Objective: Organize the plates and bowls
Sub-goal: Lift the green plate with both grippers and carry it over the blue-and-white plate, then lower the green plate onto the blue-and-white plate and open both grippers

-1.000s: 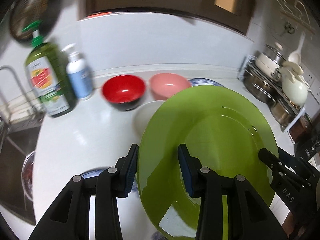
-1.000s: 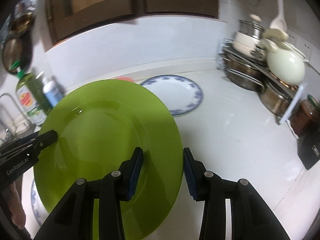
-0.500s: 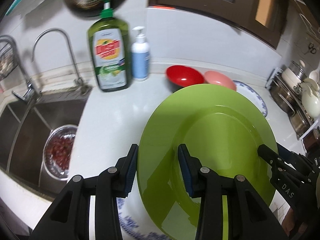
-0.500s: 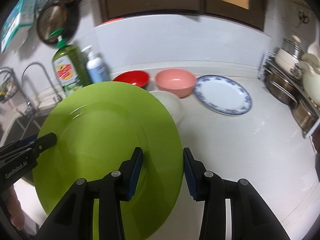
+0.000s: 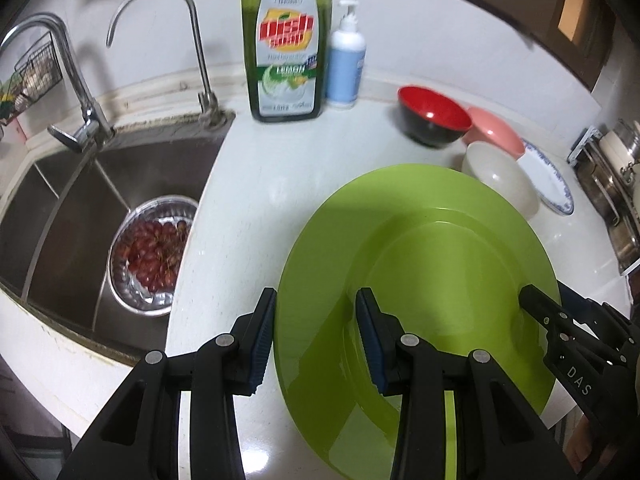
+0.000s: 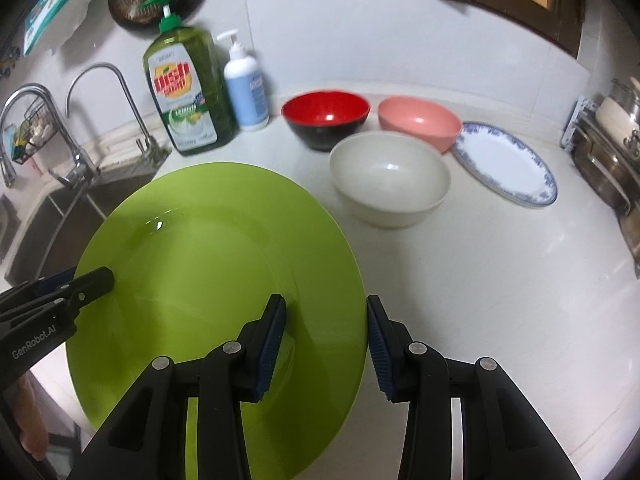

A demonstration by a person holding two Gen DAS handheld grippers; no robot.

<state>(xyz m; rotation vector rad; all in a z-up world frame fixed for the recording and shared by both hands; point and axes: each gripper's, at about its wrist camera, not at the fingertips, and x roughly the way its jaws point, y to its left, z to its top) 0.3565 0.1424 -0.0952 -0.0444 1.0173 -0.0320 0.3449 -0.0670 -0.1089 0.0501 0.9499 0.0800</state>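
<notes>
A large green plate (image 5: 432, 280) hangs over the white counter (image 6: 460, 280), carried between both grippers. My left gripper (image 5: 316, 320) is shut on its left rim, one pad above and one below. My right gripper (image 6: 326, 332) is shut on the opposite rim of the green plate (image 6: 208, 272). Each view shows the other gripper's tip at the far edge of the plate. Behind it stand a red bowl (image 6: 325, 114), a pink bowl (image 6: 420, 120), a white bowl (image 6: 390, 184) and a blue-rimmed plate (image 6: 506, 162).
A steel sink (image 5: 60, 220) lies at the left, with a metal strainer of red fruit (image 5: 154, 248) in it and two taps behind. A green dish-soap bottle (image 5: 286, 56) and a pump bottle (image 5: 346, 68) stand by the wall. Pots on a rack (image 6: 608, 160) line the right edge.
Both grippers have carried the green plate leftward and slightly down. The sink and taps have come into view and the bowls have slid to the right. Both grips are unchanged.
</notes>
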